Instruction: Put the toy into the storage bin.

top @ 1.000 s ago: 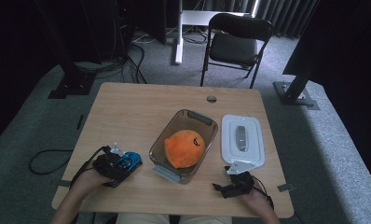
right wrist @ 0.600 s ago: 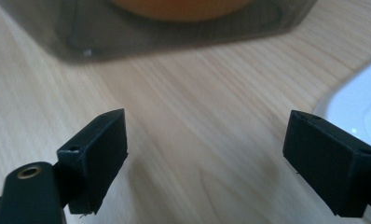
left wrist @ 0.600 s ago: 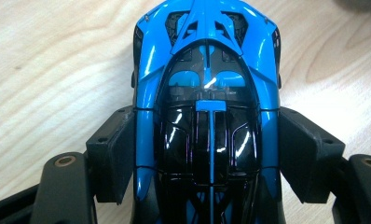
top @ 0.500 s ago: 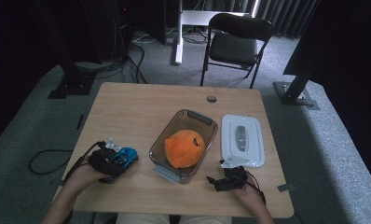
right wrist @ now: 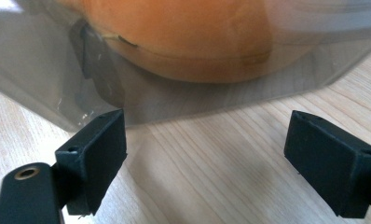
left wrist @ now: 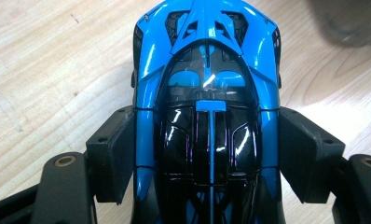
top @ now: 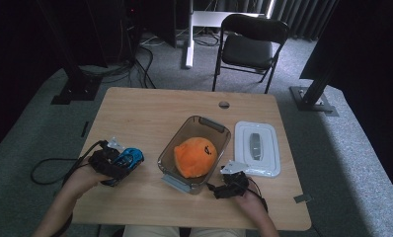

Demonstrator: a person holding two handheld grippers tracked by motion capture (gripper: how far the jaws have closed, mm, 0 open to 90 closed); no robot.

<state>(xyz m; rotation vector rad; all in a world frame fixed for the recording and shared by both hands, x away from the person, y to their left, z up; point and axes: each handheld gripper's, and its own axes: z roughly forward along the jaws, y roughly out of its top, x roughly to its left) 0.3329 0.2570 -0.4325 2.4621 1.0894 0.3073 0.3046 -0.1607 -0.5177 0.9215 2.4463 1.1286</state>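
With the clear plastic container (top: 194, 153) as the landmark, the left gripper (top: 116, 163) sits well to its left, its two black jaws pinching a glossy blue and black toy car (left wrist: 207, 116) across the flanks, pads flat against the bodywork. In the high view the car (top: 128, 158) points toward the container. The car's shell is hard, slick and curved, tapering toward the nose, so the grip looks like the weak point: the flat pads bear on a rounded, shiny surface, and a tilt of the hand could let the car slide forward out of the jaws or twist between them.

The container itself is a rounded rectangle of smoky transparent plastic, and a soft, round orange plush (top: 195, 156) takes up most of its inside. That leaves little spare room, so if the car is meant to go in, it may perch on the plush and roll off, or catch the rim.

Just to the container's right, close against its near wall, the right gripper (top: 232, 183) holds its jaws spread wide with nothing between them; a nudge could push the light container across the smooth wooden table (top: 145, 113). Beyond, a flat white lid (top: 256, 148) lies to the right.
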